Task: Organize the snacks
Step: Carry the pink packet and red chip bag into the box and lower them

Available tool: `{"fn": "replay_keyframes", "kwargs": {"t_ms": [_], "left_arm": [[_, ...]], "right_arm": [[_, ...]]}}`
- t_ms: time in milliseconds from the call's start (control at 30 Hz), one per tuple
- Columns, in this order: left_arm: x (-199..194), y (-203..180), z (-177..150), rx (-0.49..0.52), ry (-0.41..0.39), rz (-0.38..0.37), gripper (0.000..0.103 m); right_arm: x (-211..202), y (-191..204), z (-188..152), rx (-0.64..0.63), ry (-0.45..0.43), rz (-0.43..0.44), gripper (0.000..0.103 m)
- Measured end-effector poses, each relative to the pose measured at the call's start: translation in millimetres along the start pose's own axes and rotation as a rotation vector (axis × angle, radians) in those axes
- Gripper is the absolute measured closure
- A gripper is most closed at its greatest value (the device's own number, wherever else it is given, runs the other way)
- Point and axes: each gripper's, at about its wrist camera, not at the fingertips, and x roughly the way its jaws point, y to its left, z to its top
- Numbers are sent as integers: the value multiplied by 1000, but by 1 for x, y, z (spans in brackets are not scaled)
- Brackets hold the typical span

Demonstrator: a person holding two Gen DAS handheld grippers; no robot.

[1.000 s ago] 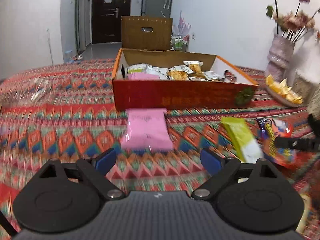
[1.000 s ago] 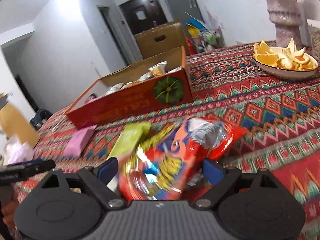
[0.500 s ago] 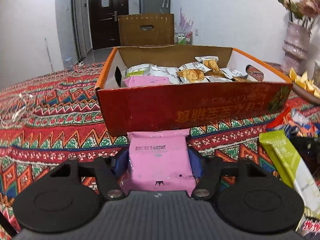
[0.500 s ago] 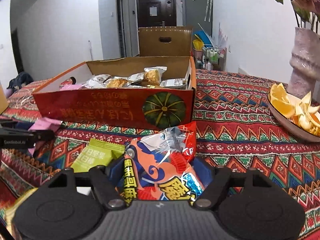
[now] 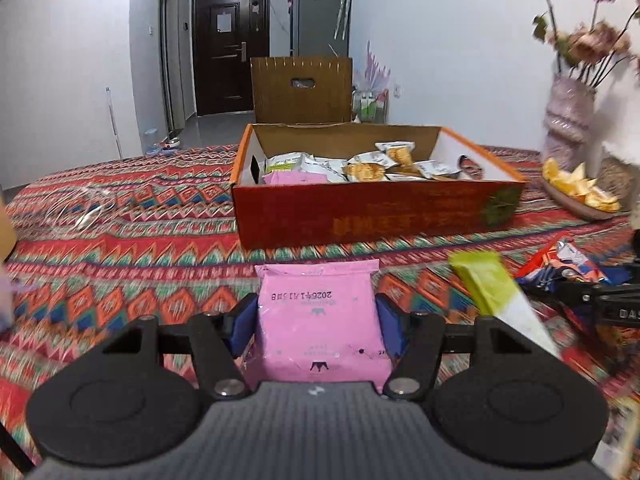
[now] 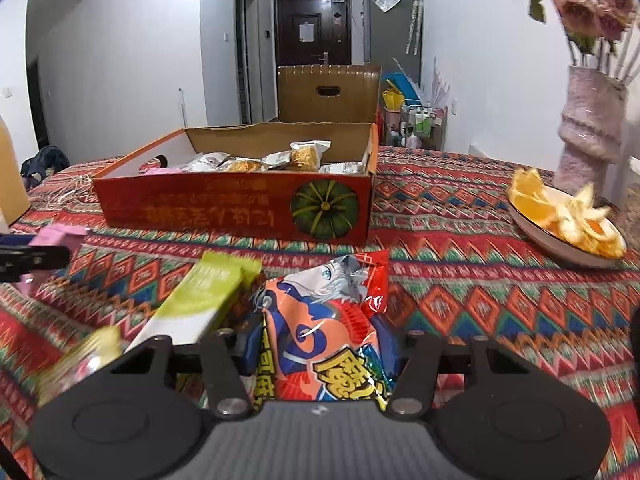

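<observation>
A patterned red, green and blue cloth [image 5: 120, 240] covers the surface. Far across it stands an open red cardboard box [image 5: 372, 216] with small snack packets [image 5: 360, 168] lying inside. To the right sit a plate of orange slices [image 6: 560, 220] and a pale vase of dried flowers [image 6: 592, 136]. Beyond the table are white walls, a brown cardboard carton [image 5: 302, 88], a grey fridge and a dark door [image 5: 222, 44] at the end of a hallway.

The left gripper [image 5: 316, 324] is clamped on a pink packet [image 5: 320, 320]: both blue pads press its sides, near the front of the box. The right gripper [image 6: 320, 344] has just been closing its jaws, and the frames show them squeezing a red and orange snack bag [image 6: 332, 320], which crumples between the pads. A green and white packet [image 6: 200, 300] lies on the cloth just left of that bag, between the two grippers.
</observation>
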Motion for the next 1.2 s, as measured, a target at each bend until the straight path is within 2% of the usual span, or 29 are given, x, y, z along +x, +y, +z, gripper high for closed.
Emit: {"fn": "replay_keyframes", "kwargs": {"t_ms": [133, 233, 400, 733, 800, 933, 1067, 1200], "left_arm": [[-41, -6, -27, -36, 1, 29, 40], [-68, -8, -43, -95, 18, -2, 40], [-97, -20, -57, -83, 12, -6, 40], [-121, -39, -58, -68, -23, -35, 40], [-118, -42, -53, -62, -22, -37, 40], [-106, -45, -32, -57, -31, -78, 40], [-83, -50, 7, -52, -59, -142, 40], [-49, -54, 52, -29, -88, -168, 40]], "right_arm": [[-46, 1, -21, 34, -34, 14, 49], [-77, 1, -36, 34, -44, 17, 49], [-119, 0, -54, 30, -61, 18, 49], [-146, -2, -69, 43, -92, 49, 49], [-144, -3, -67, 34, -94, 36, 49], [-137, -7, -53, 27, -105, 73, 49], [-120, -6, -21, -38, -131, 83, 49], [-94, -5, 20, -105, -160, 103, 49]]}}
